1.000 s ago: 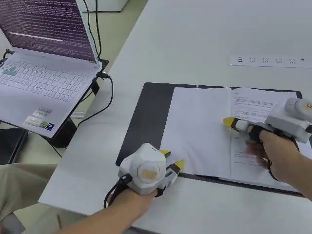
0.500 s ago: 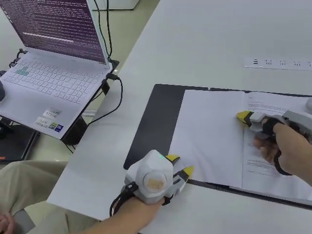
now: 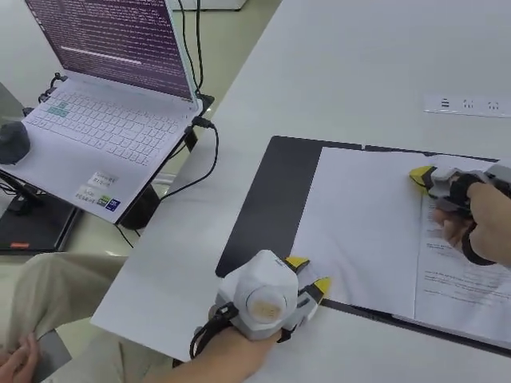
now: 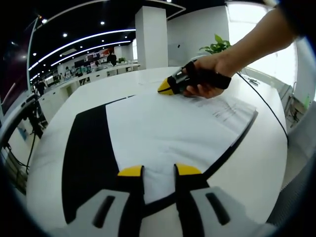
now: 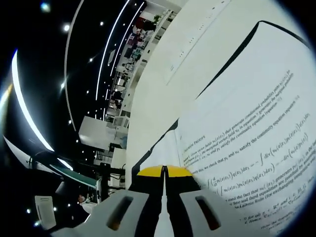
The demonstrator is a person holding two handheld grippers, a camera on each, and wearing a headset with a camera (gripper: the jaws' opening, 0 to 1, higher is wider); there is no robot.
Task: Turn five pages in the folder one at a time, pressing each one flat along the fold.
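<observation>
A black folder (image 3: 267,199) lies open on the white table, with a blank white page (image 3: 359,223) on its left side and a printed page (image 3: 455,287) on its right. My right gripper (image 3: 419,176) is shut, its yellow tips pressed on the fold near the far edge of the pages; in its own view the tips (image 5: 164,171) meet beside the printed page (image 5: 256,123). My left gripper (image 3: 308,274) rests at the near edge of the blank page. Its jaws (image 4: 159,171) stand slightly open with nothing held, over the blank page (image 4: 163,128). The right gripper (image 4: 165,87) shows beyond.
An open white laptop (image 3: 104,128) sits on a stand left of the table, with a black cable (image 3: 204,171) hanging at the table's edge. A white power strip (image 3: 467,104) lies behind the folder. A person's knee shows at the lower left.
My right gripper has slid along the fold toward the far edge of the pages. The left gripper has stayed at the page's near edge. The head camera has shifted.
</observation>
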